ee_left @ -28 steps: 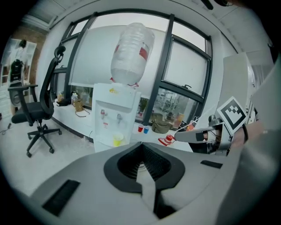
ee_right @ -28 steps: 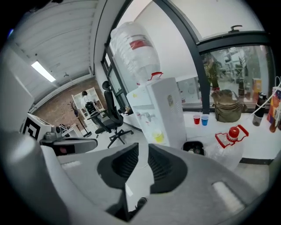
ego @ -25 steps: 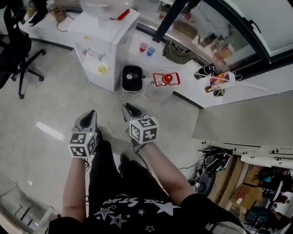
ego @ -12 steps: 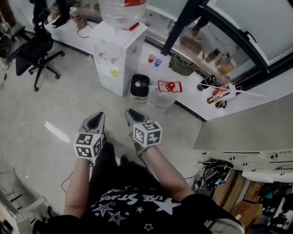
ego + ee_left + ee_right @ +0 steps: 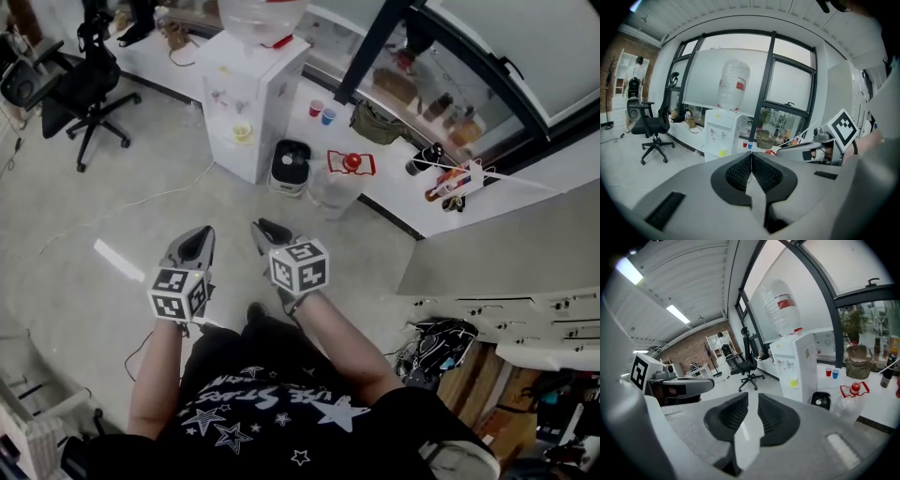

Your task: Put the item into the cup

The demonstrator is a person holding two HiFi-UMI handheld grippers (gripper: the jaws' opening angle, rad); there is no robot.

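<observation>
Grey left tongs [image 5: 198, 234] are pressed together empty; right tongs [image 5: 264, 227] gape narrowly, holding nothing.

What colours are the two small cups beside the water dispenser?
Red cup and blue cup; clearest in the right gripper view.

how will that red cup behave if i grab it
The red cup looks small and disposable, so probably light and easily crushed. Standing upright beside the blue cup, it would likely tip or slide if pushed. Its contents can't be seen.
</observation>
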